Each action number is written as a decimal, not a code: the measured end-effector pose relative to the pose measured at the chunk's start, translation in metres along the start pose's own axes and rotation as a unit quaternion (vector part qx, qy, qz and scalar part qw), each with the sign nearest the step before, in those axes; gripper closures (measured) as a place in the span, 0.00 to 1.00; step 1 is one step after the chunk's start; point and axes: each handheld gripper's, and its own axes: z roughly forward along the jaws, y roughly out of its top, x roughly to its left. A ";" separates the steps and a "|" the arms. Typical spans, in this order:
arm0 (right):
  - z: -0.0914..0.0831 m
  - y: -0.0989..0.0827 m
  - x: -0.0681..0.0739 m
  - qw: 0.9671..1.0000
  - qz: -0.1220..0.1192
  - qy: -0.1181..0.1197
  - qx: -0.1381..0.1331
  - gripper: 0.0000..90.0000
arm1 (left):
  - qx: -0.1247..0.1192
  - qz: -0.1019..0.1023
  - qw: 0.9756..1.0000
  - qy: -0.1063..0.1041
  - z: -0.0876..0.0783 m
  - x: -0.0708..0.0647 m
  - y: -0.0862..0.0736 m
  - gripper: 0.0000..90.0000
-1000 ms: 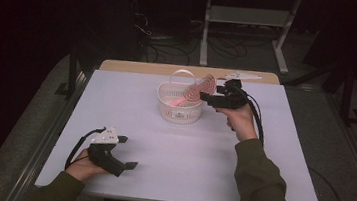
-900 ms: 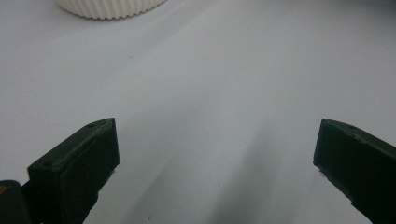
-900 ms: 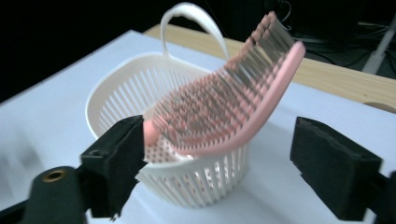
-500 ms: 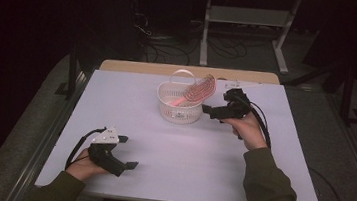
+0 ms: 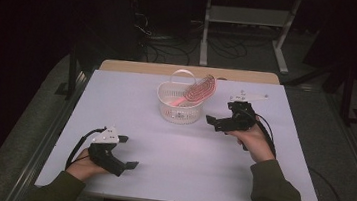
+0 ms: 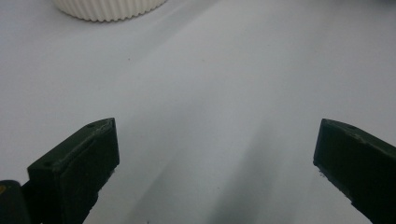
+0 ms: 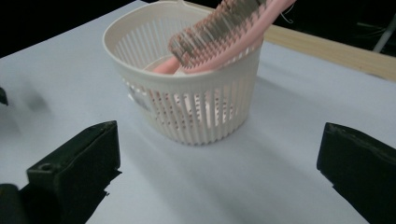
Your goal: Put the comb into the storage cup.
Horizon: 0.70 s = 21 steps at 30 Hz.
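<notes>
Withdrawn from the basket (image 5: 179,105) toward the table's right edge since 1 second ago: right gripper (image 5: 217,122), jaws just opened wide, nothing between them. Pink hairbrush (image 5: 195,92) released, handle down in the basket near the far edge, bristle head leaning on the rim for support. Right wrist level, jaws facing the basket. Left gripper (image 5: 127,161) resting near the front-left corner, jaws apart, empty.

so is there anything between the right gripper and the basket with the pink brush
Nothing: only bare white table separates the right gripper from the basket holding the pink brush, as the right gripper view shows. Its jaws are open and hold nothing.
</notes>
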 end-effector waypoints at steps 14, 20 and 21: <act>-0.015 -0.033 0.009 1.000 -0.004 0.001 0.018 0.00 | -0.003 0.001 1.000 -0.002 0.000 0.000 0.001 0.00; -0.021 -0.044 0.014 1.000 -0.011 0.001 0.021 0.00 | -0.002 0.003 1.000 -0.002 0.000 -0.001 0.001 0.00; -0.022 -0.046 0.015 1.000 -0.012 0.001 0.021 0.00 | -0.002 0.003 1.000 -0.002 0.000 -0.001 0.001 0.00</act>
